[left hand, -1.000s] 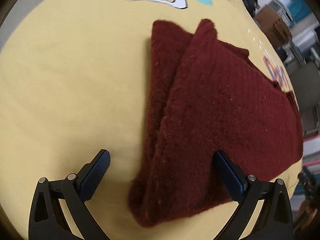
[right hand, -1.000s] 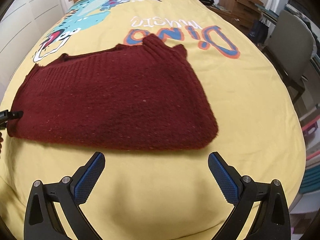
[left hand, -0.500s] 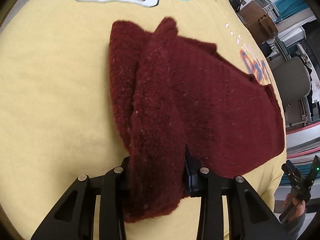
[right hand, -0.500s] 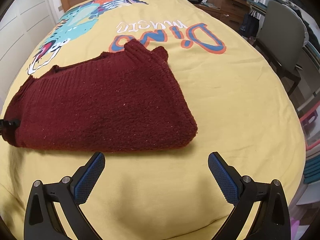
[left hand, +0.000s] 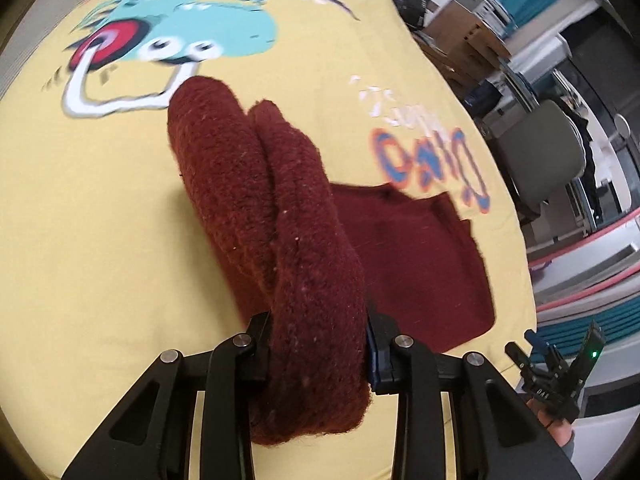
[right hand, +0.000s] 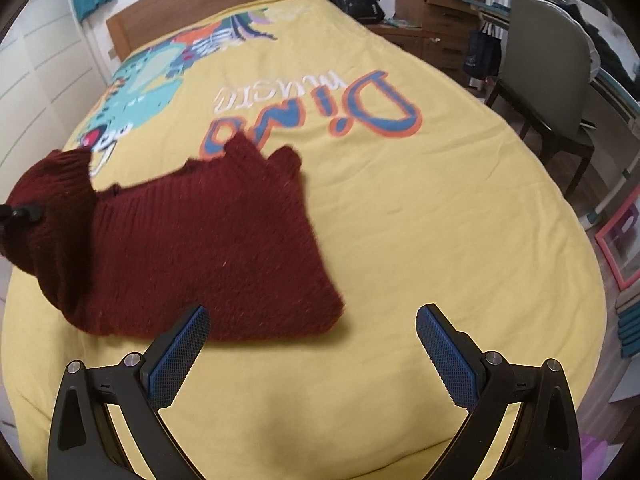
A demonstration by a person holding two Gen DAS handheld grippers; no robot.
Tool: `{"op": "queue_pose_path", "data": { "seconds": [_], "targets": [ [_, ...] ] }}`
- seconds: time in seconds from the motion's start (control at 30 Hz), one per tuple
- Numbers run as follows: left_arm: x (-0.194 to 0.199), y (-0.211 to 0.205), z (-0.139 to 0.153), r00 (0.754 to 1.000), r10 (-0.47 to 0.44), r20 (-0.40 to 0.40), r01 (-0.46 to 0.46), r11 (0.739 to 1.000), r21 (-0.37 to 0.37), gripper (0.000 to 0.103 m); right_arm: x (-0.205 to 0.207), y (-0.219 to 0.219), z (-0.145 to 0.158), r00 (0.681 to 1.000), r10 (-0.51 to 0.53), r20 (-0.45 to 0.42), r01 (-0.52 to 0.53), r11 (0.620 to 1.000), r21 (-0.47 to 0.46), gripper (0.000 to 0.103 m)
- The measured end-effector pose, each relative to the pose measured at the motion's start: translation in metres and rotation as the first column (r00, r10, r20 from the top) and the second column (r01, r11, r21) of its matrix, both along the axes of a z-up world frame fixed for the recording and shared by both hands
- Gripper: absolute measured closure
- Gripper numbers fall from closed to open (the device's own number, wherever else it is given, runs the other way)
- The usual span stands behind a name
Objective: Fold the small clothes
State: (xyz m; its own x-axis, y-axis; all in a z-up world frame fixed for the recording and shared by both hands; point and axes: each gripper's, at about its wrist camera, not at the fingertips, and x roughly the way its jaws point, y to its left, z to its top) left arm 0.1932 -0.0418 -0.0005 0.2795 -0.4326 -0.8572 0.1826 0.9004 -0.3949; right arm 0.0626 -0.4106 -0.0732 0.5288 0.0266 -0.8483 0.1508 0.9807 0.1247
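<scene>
Between clenched left fingers (left hand: 316,354), sweater (left hand: 296,264) fold; right fingers (right hand: 308,356) spread, visibly empty.

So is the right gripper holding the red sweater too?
No, the right gripper is wide open over the yellow bedspread, with its blue fingers apart and nothing between them; the red sweater lies ahead of them.

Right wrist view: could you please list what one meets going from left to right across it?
Left gripper → sweater → "Dino" lettering → chair → pink frame.
</scene>
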Motion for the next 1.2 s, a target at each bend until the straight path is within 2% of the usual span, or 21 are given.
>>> {"op": "queue_pose_path", "data": {
  "seconds": [0.2,0.37,0.47,0.6,0.7,0.8,0.97,1.03,1.1,1.17,1.2],
  "targets": [
    [0.019,-0.101,0.009,0.996,-0.085,0.028,0.084,0.996,0.037,0.077,-0.002,-0.035,0.008,0.998,-0.056,0.018,0.056,0.998,0.009,0.0],
    [0.02,-0.186,-0.015,0.983,-0.185,0.016,0.183,0.98,0.079,0.077,-0.008,-0.056,0.001,0.996,-0.084,-0.003,0.084,0.996,0.008,0.0],
    [0.012,-0.223,-0.039,0.974,-0.228,0.0,0.226,0.965,0.136,0.077,-0.013,-0.066,-0.008,0.994,-0.101,-0.035,0.102,0.995,0.021,0.0],
    [0.004,-0.246,-0.071,0.974,-0.225,-0.012,0.221,0.946,0.235,0.075,-0.022,-0.076,-0.021,0.989,-0.131,-0.071,0.135,0.989,0.054,0.0],
    [0.0,-0.247,-0.086,0.977,-0.211,-0.027,0.212,0.946,0.246,0.071,-0.029,-0.079,-0.028,0.987,-0.136,-0.085,0.142,0.988,0.069,0.0],
    [-0.003,-0.251,-0.088,0.978,-0.21,-0.009,0.205,0.941,0.271,0.065,-0.034,-0.079,-0.031,0.987,-0.134,-0.092,0.141,0.987,0.071,0.0],
    [-0.003,-0.251,-0.088,0.978,-0.206,-0.019,0.202,0.935,0.292,0.063,-0.039,-0.079,-0.03,0.987,-0.133,-0.088,0.14,0.988,0.071,0.0],
    [-0.003,-0.251,-0.083,0.977,-0.21,-0.024,0.208,0.935,0.287,0.054,-0.038,-0.077,-0.028,0.988,-0.132,-0.08,0.137,0.988,0.068,0.0],
    [-0.006,-0.248,-0.075,0.976,-0.218,-0.024,0.216,0.937,0.273,0.028,-0.038,-0.076,-0.025,0.989,-0.129,-0.076,0.134,0.989,0.068,0.0],
    [-0.007,-0.245,-0.066,0.975,-0.223,0.001,0.215,0.941,0.261,0.024,-0.038,-0.074,-0.022,0.99,-0.124,-0.071,0.129,0.989,0.065,0.0],
    [-0.007,-0.244,-0.061,0.974,-0.224,0.014,0.213,0.943,0.255,0.019,-0.038,-0.073,-0.021,0.99,-0.123,-0.069,0.127,0.99,0.064,0.0]
  ]
}}
